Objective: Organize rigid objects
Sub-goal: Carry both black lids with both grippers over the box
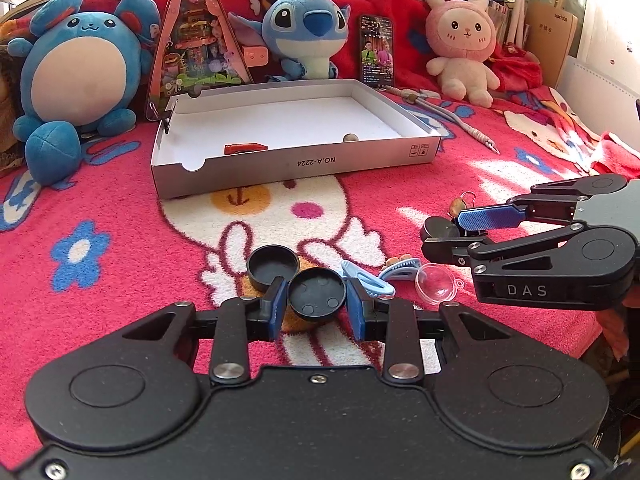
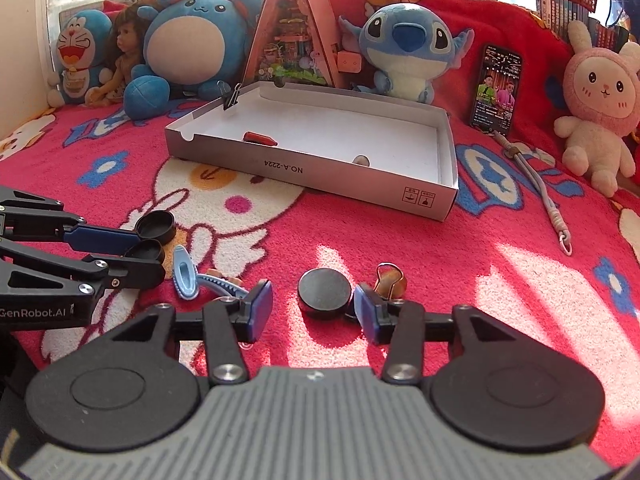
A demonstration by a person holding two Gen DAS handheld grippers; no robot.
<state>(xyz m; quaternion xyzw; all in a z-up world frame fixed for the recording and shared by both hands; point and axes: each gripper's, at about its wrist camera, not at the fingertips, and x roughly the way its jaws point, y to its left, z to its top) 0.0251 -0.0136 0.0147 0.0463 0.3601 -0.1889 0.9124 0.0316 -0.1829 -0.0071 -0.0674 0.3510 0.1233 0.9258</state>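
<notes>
A shallow white cardboard box lies on the red blanket and holds a red piece and a small round bead. My left gripper is open around a black round cap; a second black cap lies just beyond. My right gripper is open around a black disc. Blue hair clips, a clear half-sphere and a brown clip lie nearby.
Plush toys, a triangular toy box and a phone stand behind the box. A binder clip grips the box's far left corner. A cord lies at the right. Bookshelves line the back.
</notes>
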